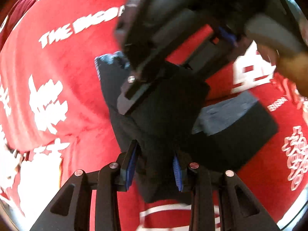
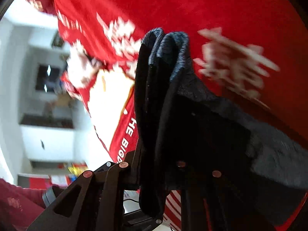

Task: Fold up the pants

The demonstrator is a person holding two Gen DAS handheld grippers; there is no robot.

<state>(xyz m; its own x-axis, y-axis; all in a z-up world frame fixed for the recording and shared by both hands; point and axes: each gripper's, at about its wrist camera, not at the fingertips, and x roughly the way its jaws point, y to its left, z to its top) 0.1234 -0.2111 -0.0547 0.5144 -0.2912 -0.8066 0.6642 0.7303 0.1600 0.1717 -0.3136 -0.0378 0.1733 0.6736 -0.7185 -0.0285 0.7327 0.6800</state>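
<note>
The dark pants point(image 1: 165, 104) are seen at the centre of the left wrist frame, lifted above a red printed cloth point(image 1: 57, 67) on the bench. The left gripper point(image 1: 156, 165) is clamped on a bunched fold at lower centre. The right gripper point(image 2: 159, 165) is likewise closed on thick gathered layers. The fabric is judged soft, limp and fairly light; hems or waistband are best gripped.
</note>
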